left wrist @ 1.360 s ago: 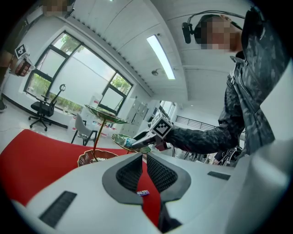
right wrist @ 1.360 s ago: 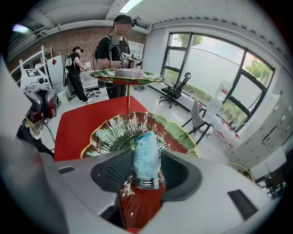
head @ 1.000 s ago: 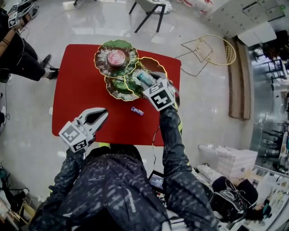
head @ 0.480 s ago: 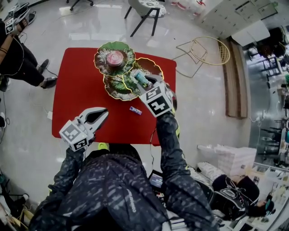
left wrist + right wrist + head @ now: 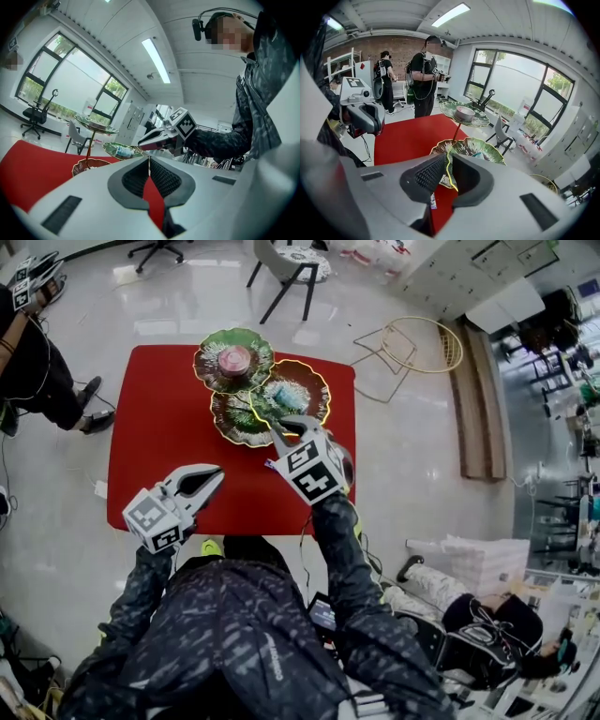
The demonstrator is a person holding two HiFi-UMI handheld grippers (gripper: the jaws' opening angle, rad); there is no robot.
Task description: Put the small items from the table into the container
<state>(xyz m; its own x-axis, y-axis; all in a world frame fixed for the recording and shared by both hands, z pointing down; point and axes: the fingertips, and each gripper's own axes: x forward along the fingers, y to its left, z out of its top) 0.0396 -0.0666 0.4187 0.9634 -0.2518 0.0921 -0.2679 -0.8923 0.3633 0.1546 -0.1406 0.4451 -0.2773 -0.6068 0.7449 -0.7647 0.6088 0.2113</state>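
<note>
The left hand-held gripper (image 5: pixel 217 472) is held out level in front of the person's left side, with its jaws pressed together and nothing between them. The right hand-held gripper (image 5: pixel 279 425) reaches farther forward on an extended right arm (image 5: pixel 342 549) and points steeply downward, its marker cube (image 5: pixel 309 472) facing up. Its jaws are closing, with a narrow gap showing and nothing caught between them. Both arms are in dark patterned sleeves (image 5: pixel 141 596).

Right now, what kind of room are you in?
Probably a lab or testing workshop: big black-framed windows, a black wheeled office chair, and other people wearing gear by a brick wall.
</note>
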